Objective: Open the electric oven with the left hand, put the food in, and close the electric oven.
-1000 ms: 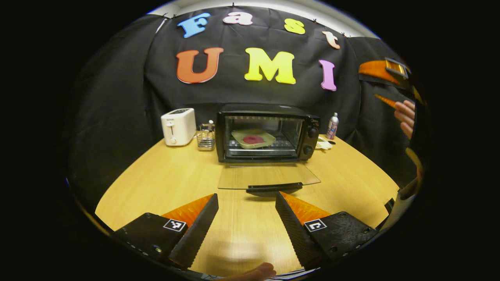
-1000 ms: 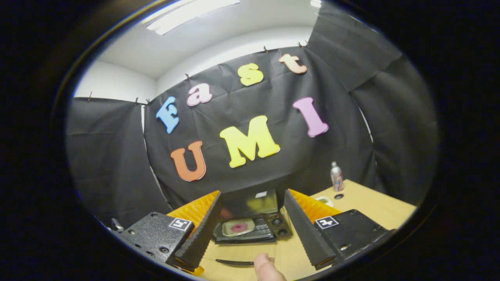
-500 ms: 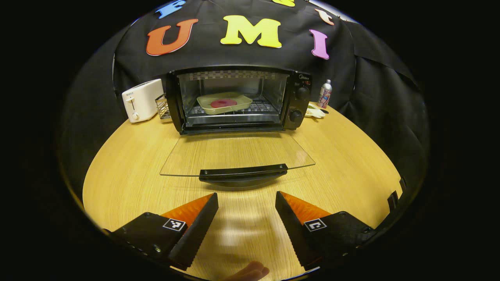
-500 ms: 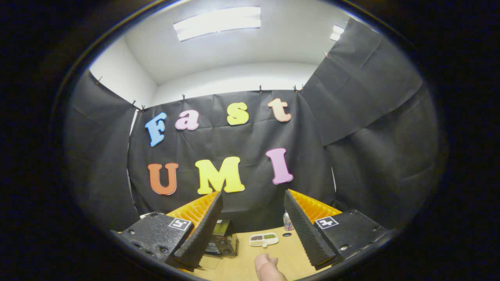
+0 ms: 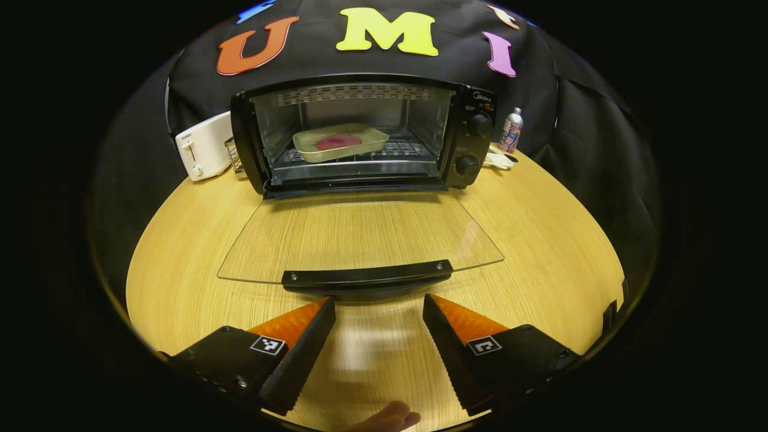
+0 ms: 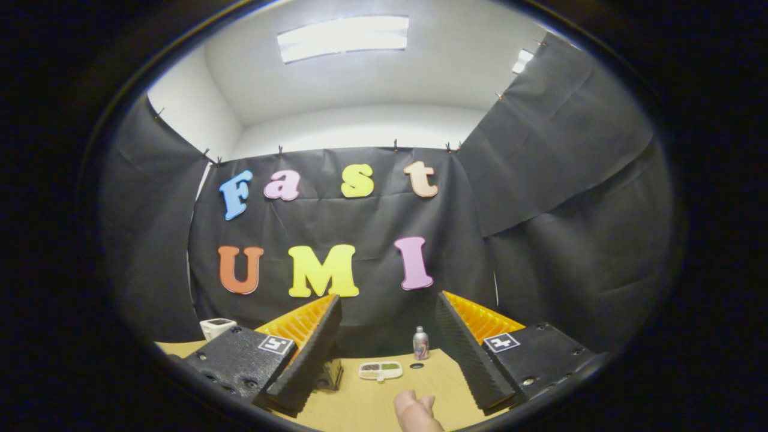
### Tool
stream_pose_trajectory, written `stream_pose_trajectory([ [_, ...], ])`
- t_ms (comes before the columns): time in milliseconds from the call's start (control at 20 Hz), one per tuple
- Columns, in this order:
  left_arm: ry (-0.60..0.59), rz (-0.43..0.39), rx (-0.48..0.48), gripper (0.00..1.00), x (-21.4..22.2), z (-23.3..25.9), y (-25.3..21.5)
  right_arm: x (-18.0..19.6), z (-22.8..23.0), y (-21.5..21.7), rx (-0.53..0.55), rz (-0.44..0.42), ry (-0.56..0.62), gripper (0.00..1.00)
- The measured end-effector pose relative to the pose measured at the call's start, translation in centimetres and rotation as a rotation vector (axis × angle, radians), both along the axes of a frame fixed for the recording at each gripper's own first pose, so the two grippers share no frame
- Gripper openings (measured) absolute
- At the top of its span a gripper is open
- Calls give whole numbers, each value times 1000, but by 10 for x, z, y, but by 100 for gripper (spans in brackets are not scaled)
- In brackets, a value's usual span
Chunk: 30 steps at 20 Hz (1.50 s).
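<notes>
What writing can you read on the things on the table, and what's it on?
Oven: small logo at its top right, too blurred to read.
Toaster: tiny mark, unreadable.
Bottle: label too small to read.
Nothing quotable.

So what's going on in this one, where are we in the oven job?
A person holds a pair of tongs in each hand at a wooden table. The electric oven stands open, its glass door folded flat. A tray with a round red piece of food sits on the rack inside. The left tongs are open, just short of the door handle, touching nothing. The right tongs are open and empty, aimed at the booth's wall. Closing the door is what remains.
</notes>
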<state>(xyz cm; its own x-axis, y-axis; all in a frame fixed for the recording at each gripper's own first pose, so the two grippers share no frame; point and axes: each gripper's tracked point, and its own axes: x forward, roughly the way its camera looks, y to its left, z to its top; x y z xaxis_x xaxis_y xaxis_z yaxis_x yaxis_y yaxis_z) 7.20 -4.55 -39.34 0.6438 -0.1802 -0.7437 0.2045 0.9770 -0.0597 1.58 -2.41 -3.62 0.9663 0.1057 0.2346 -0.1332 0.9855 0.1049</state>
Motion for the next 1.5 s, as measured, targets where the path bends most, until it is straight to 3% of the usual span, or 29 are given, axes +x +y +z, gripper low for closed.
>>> stream_pose_trajectory([
  [200,1,20,-5,94,1,4,5,-8,-2,-11,0,-13,12,95],
  [400,-33,15,30,93,6,15,10,-17,-4,-4,6,38,39,95],
  [950,-26,49,-4,93,13,26,10,-53,14,-27,6,1,11,95],
  [1350,-142,57,51,93,33,67,10,-64,17,-31,-3,-4,8,95],
  [1400,-170,59,57,100,37,73,11,-64,18,-33,-2,-10,7,95],
  [1450,-195,59,57,94,42,77,11,-64,18,-34,-3,-14,7,95],
  [1500,-197,63,51,95,44,80,11,-63,17,-34,-4,-13,9,95],
])
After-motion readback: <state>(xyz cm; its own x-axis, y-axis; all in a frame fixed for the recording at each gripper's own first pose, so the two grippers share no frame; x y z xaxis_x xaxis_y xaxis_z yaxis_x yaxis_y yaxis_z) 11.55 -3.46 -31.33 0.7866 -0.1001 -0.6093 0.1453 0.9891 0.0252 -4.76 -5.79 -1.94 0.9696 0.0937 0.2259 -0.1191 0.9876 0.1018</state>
